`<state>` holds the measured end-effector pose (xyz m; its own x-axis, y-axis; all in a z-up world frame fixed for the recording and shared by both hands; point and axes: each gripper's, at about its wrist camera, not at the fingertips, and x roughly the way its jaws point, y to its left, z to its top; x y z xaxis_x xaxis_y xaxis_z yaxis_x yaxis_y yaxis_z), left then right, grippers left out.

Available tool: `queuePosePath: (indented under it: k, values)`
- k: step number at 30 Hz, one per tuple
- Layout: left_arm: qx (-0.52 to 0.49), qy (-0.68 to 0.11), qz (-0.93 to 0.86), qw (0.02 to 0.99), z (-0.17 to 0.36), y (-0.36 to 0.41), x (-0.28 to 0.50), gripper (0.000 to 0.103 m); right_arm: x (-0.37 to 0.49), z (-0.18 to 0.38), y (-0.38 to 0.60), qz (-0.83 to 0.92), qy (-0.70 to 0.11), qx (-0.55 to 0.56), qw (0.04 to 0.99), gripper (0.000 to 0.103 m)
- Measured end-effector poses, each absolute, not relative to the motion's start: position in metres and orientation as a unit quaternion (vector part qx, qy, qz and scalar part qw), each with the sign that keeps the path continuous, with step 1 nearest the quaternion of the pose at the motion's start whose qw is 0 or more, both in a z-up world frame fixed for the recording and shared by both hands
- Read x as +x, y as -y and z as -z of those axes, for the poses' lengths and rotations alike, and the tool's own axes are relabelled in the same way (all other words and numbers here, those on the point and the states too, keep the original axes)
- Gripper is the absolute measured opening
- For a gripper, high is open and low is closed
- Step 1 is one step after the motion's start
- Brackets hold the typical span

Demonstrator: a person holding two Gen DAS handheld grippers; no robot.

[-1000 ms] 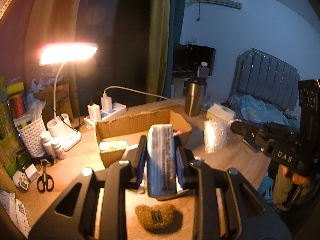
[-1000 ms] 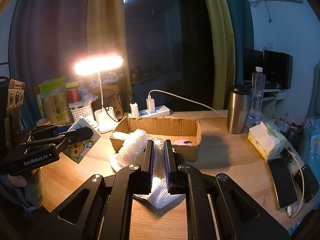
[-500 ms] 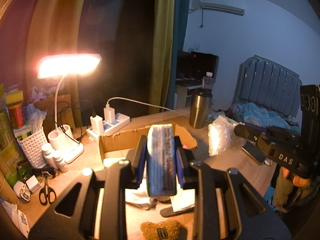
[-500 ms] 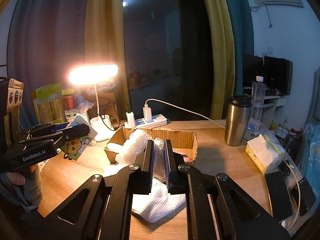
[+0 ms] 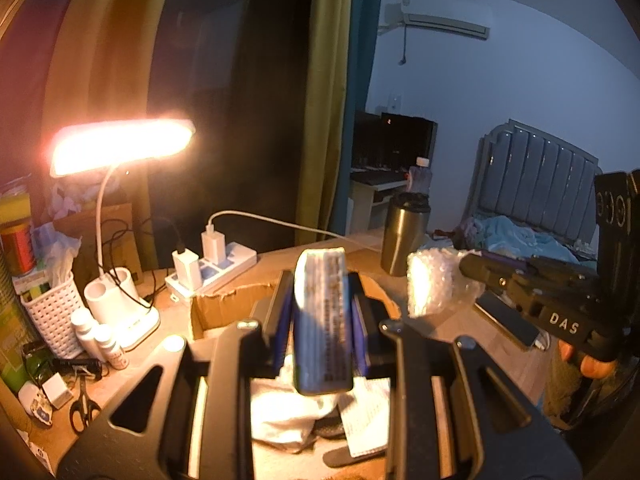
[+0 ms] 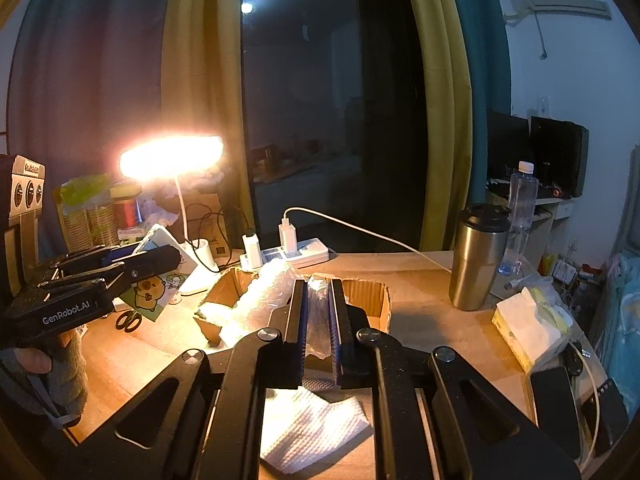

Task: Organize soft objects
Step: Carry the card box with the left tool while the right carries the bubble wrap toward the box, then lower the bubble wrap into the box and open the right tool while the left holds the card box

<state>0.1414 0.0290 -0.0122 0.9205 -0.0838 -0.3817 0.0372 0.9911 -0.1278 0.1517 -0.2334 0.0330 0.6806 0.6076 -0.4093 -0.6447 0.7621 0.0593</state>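
My left gripper [image 5: 323, 320] has its fingers clamped on a tissue pack [image 5: 323, 312], standing upright between them. Right gripper [image 6: 320, 322] fingers pinch a bubble wrap sheet [image 6: 272, 292], trailing ahead-left over the cardboard box [image 6: 368, 300].
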Motion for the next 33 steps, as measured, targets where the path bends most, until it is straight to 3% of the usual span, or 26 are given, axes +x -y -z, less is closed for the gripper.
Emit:
queuePosePath:
  k: [33]
  values:
    - [-0.086,-0.228,0.031,0.969,0.048,-0.041,0.227,0.026,0.228,0.001,0.196,-0.352,-0.251,-0.033,0.901,0.011]
